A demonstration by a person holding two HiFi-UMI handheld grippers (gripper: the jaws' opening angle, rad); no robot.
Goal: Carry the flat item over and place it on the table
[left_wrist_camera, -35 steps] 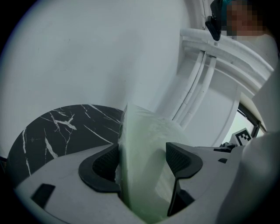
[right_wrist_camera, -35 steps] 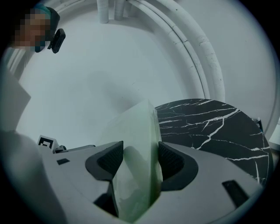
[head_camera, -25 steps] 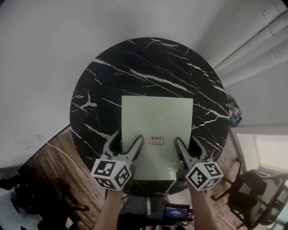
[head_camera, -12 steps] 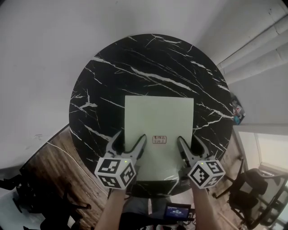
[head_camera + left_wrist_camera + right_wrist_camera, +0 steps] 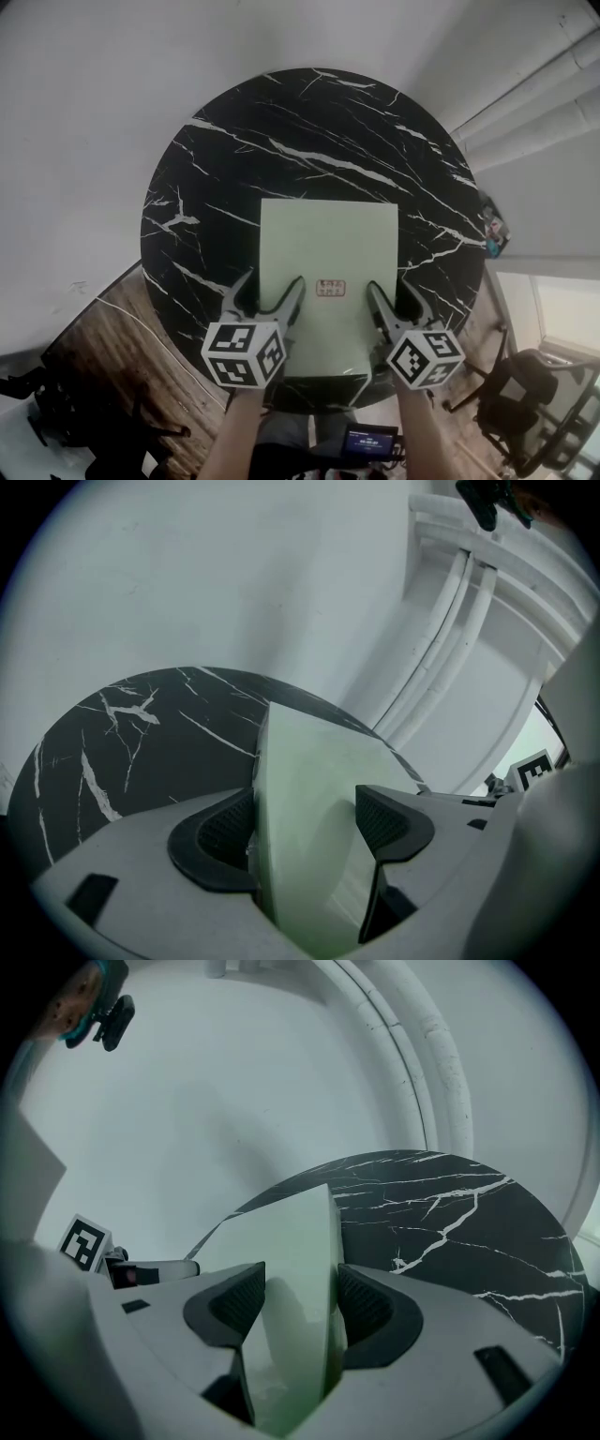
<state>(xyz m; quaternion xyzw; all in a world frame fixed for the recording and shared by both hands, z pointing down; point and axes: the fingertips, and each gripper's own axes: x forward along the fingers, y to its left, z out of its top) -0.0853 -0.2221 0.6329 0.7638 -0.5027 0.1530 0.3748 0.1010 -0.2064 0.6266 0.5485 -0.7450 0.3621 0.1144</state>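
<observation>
Round table (image 5: 234,169) is open across the upper half of the head view. Narrower open strips run left and right of the board (image 5: 328,253), which blocks the lower centre. Wall pipes (image 5: 553,70) crowd the upper right. A chair (image 5: 525,389) stands at lower right, off the table.

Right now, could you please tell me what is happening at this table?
A person holds a pale green flat board with both grippers, the left gripper and the right gripper each clamped on its near edge. The board lies over the round black marble table; whether it already rests on it cannot be told.
</observation>
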